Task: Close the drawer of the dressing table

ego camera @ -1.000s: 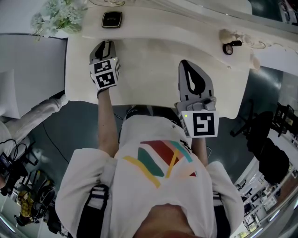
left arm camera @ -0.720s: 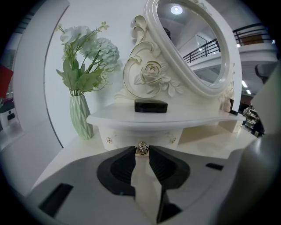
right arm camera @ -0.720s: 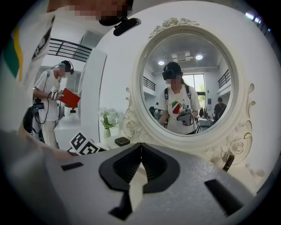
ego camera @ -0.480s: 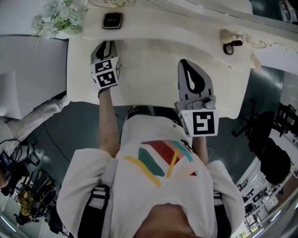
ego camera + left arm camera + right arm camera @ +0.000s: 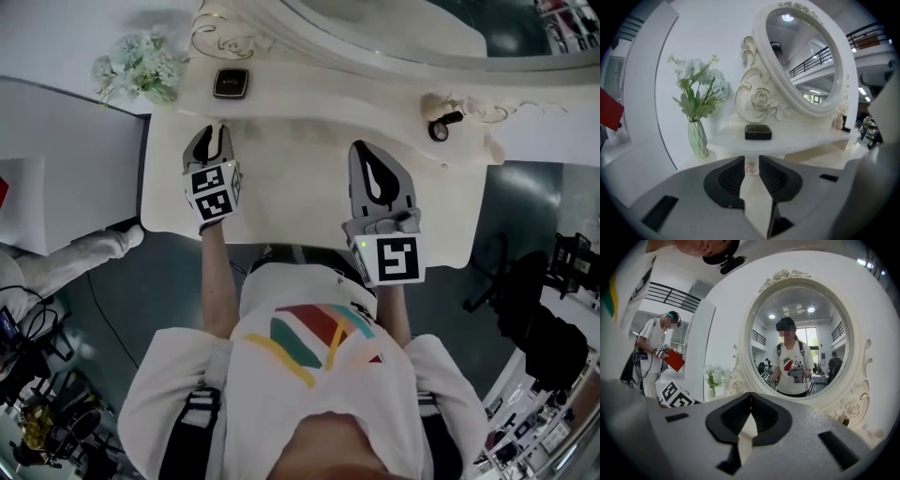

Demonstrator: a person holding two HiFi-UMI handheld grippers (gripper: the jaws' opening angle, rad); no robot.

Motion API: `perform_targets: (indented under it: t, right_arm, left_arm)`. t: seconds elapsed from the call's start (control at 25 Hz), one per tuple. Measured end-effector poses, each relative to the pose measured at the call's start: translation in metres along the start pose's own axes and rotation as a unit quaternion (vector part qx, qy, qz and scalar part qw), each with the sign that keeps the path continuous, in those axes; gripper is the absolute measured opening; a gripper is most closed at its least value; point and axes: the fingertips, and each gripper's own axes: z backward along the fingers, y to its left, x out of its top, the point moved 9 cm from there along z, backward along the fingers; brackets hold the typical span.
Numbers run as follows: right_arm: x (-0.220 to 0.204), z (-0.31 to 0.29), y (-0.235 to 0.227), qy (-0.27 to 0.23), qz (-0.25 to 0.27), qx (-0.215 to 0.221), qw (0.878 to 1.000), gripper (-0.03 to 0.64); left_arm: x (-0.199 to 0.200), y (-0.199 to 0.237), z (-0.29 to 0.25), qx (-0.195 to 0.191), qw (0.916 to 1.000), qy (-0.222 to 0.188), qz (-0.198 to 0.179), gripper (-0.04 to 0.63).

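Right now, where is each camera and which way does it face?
Head view: on the head, steeply down at the dressing table; arms, left gripper, right gripper show.
Left gripper view: on that gripper, towards vase and mirror; open jaws show.
Right gripper view: on that gripper, towards the mirror; shut jaws show.
Both gripper views share the mirror.

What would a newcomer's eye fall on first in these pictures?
The oval mirror in its carved cream frame rises at the back of the dressing table. Then the left gripper and right gripper, with marker cubes, over the tabletop, and white flowers by its left end.
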Motion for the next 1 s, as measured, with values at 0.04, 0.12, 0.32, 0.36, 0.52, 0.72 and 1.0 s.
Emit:
perform_targets:
  t: [0.04, 0.12, 0.32, 0.36, 0.52, 0.72, 1.0]
  right_arm:
    - [0.005, -0.001, -0.002, -0.013, 0.005, -0.002, 1.000, 0.000]
    - [0.016, -0.002, -0.006, -0.036, 0.015, -0.007, 0.999, 0.000]
    - [0.047, -0.002, -0.016, -0.089, 0.034, -0.019, 0.995, 0.000]
    - [0.053, -0.002, -0.018, -0.100, 0.036, -0.022, 0.994, 0.000]
    - [0.072, 0.004, -0.023, -0.138, 0.035, -0.033, 0.989, 0.000]
    - [0.080, 0.018, -0.021, -0.164, 0.022, -0.039, 0.986, 0.000]
    - [0.065, 0.036, -0.014, -0.156, 0.004, -0.047, 0.987, 0.000]
  left_arm:
    - [0.009, -0.003, 0.007, -0.005, 1.0000, -0.008, 0.000, 0.082]
    - [0.031, -0.011, 0.022, -0.015, 0.9994, -0.031, -0.006, 0.043]
    - [0.104, -0.042, 0.064, -0.058, 0.9904, -0.121, -0.033, 0.023]
    - [0.120, -0.050, 0.073, -0.066, 0.9872, -0.139, -0.042, 0.023]
    - [0.165, -0.079, 0.111, -0.087, 0.9729, -0.204, -0.065, 0.018]
    - [0.183, -0.105, 0.150, -0.106, 0.9537, -0.279, -0.036, 0.012]
    - [0.167, -0.125, 0.178, -0.100, 0.9448, -0.306, -0.062, 0.009]
